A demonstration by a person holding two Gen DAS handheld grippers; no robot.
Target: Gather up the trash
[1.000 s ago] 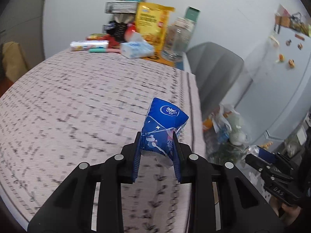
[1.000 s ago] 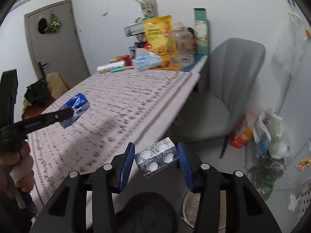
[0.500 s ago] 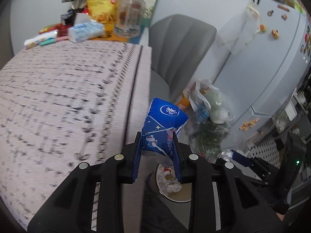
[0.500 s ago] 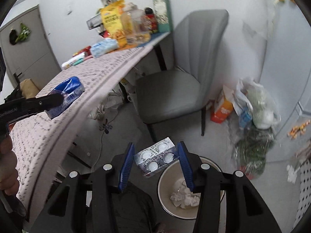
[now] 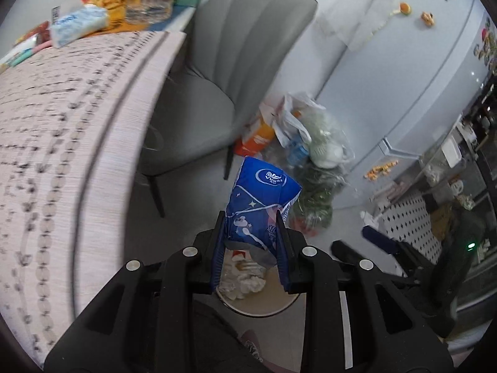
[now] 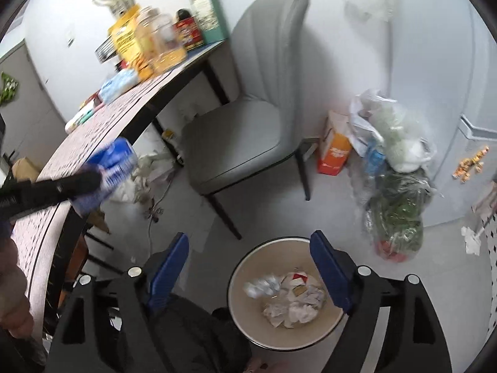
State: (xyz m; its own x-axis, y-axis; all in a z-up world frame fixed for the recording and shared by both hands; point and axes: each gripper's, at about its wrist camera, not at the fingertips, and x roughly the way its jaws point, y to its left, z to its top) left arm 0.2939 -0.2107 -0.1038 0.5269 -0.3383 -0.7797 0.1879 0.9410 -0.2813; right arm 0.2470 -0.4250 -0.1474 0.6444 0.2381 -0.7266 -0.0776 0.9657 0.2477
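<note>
My left gripper (image 5: 250, 233) is shut on a blue tissue packet (image 5: 261, 199) and holds it in the air above the round bin (image 5: 264, 306) on the floor. It also shows at the left of the right wrist view (image 6: 108, 168). My right gripper (image 6: 250, 269) is open wide and empty, right over the bin (image 6: 245, 320), which holds crumpled paper and a blurred silver pill blister (image 6: 264, 286) dropping into it.
A table with a pink patterned cloth (image 5: 56, 130) is on the left, with packets and jars at its far end. A grey chair (image 6: 245, 118) stands beside it. Plastic bags (image 6: 394, 161) and an orange carton (image 6: 334, 152) lie by the fridge (image 5: 403, 77).
Both grippers swung from the table to above the bin. My right gripper opened and the pill blister left its jaws. The left one still holds the blue packet.
</note>
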